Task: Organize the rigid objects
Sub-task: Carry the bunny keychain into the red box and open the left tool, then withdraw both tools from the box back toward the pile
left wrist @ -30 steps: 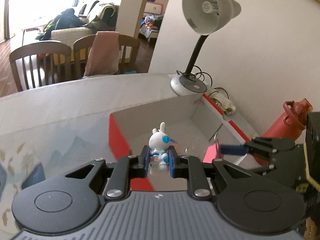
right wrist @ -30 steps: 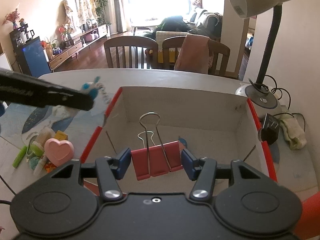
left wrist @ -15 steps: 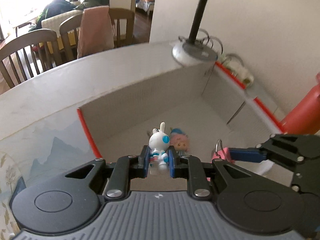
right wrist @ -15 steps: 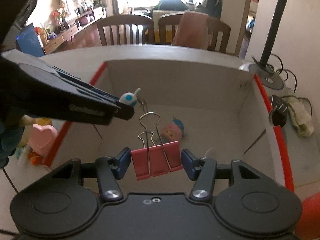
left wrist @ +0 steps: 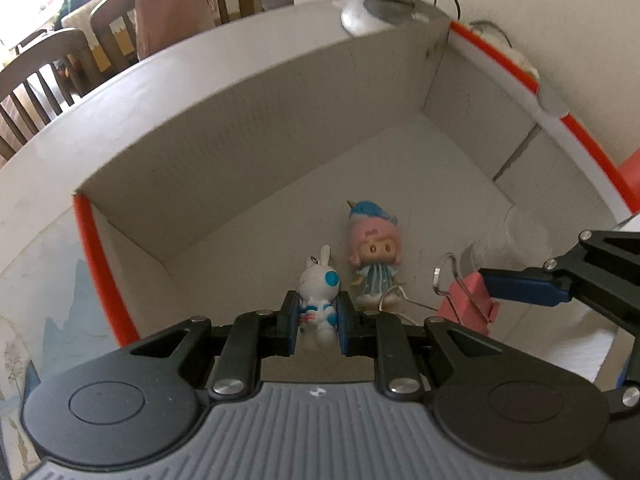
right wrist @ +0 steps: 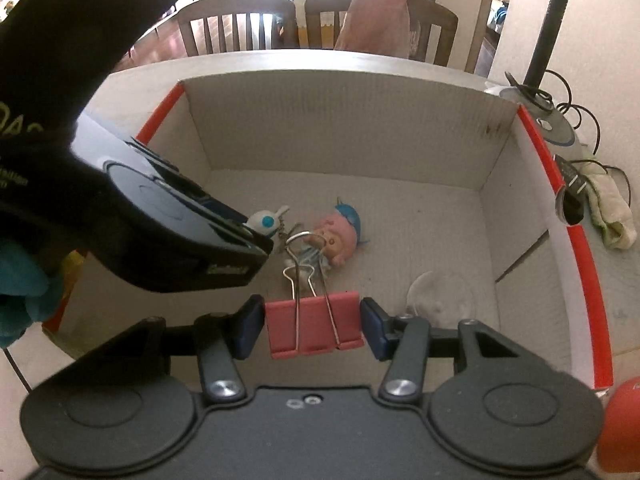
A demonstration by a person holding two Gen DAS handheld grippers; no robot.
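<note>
My left gripper (left wrist: 318, 322) is shut on a small white rabbit figurine (left wrist: 318, 292) with blue patches, held low inside the white cardboard box (left wrist: 240, 128) with red edges. My right gripper (right wrist: 314, 326) is shut on a red binder clip (right wrist: 314, 326), also over the box, to the right of the left one. In the left wrist view the clip (left wrist: 468, 300) and right gripper show at the right. A pink-haired doll (left wrist: 374, 252) with a blue hat lies on the box floor just beyond both grippers; it also shows in the right wrist view (right wrist: 336, 236). The rabbit's head (right wrist: 264, 220) peeks past the left gripper.
A clear plastic piece (right wrist: 440, 296) lies on the box floor at the right. A desk lamp base (left wrist: 380, 12) with cables stands behind the box's far right corner. A red object (right wrist: 620, 420) sits outside the box at the right. Wooden chairs (right wrist: 240, 20) stand beyond the table.
Both grippers moved forward and down into the box with their objects still held. The doll on the box floor came into view and is now close in front.
</note>
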